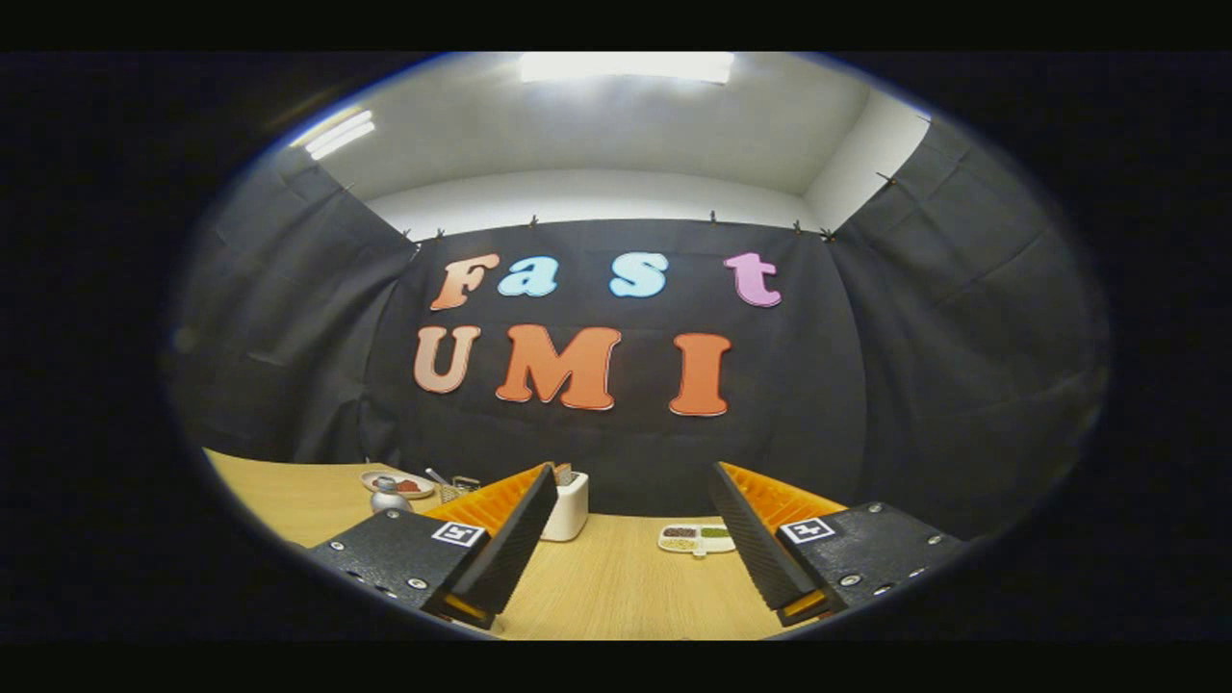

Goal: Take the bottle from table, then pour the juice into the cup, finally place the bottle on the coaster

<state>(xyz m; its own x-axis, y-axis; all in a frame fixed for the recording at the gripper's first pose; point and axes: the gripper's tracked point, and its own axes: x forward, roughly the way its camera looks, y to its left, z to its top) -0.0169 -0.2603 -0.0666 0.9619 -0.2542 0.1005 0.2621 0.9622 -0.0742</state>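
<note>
My gripper (632, 474) is held above the wooden table (616, 587), aimed at the booth's back wall. Its two fingers stand wide apart, open, with nothing between them. Between the fingers I see bare tabletop running to the far edge.
A white holder (568, 505) stands at the far edge, half hidden behind the left finger. A small white divided dish (696, 537) with bits of food lies ahead near the right finger. Far left are a plate (398, 483), a small grey pot (389, 497) and a wire rack (463, 487).
</note>
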